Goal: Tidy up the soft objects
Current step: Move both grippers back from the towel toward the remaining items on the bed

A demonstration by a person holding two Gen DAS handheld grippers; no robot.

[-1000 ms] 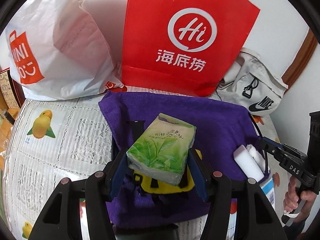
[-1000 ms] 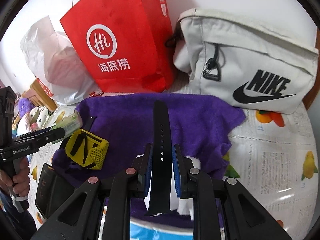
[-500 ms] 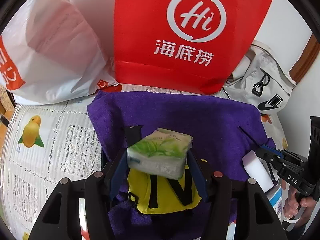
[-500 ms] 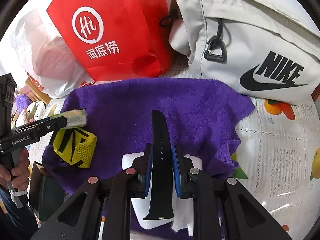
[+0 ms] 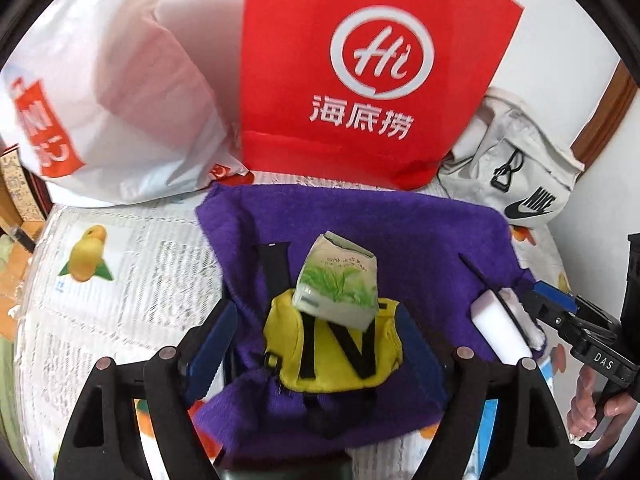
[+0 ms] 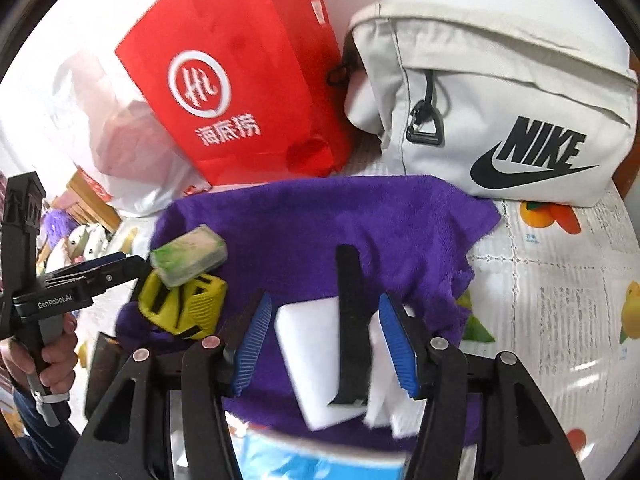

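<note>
A green tissue pack (image 5: 336, 288) rests tilted on a yellow mesh pouch (image 5: 336, 356), both on the purple towel (image 5: 360, 216). My left gripper (image 5: 316, 344) is opening; its pads stand clear of the pack on either side. A black watch strap (image 5: 276, 268) lies beside the pouch. In the right wrist view another black strap (image 6: 352, 320) lies across a white sponge (image 6: 316, 356) and crumpled tissue (image 6: 384, 396). My right gripper (image 6: 328, 344) is opening, its blue pads off the strap between them. The left gripper (image 6: 120, 268) shows there next to the tissue pack (image 6: 188, 254).
Behind the towel stand a red paper bag (image 5: 372, 72), a white plastic bag (image 5: 112, 92) and a pale Nike bag (image 6: 500, 120). A fruit-print tablecloth (image 6: 560, 280) covers the table. A blue packet (image 6: 280, 456) lies near the front edge, and a dark flat object (image 6: 100, 364) at the left.
The left jaws spread and let the tissue pack drop onto the yellow pouch. The right jaws spread and let the black strap go onto the white sponge.
</note>
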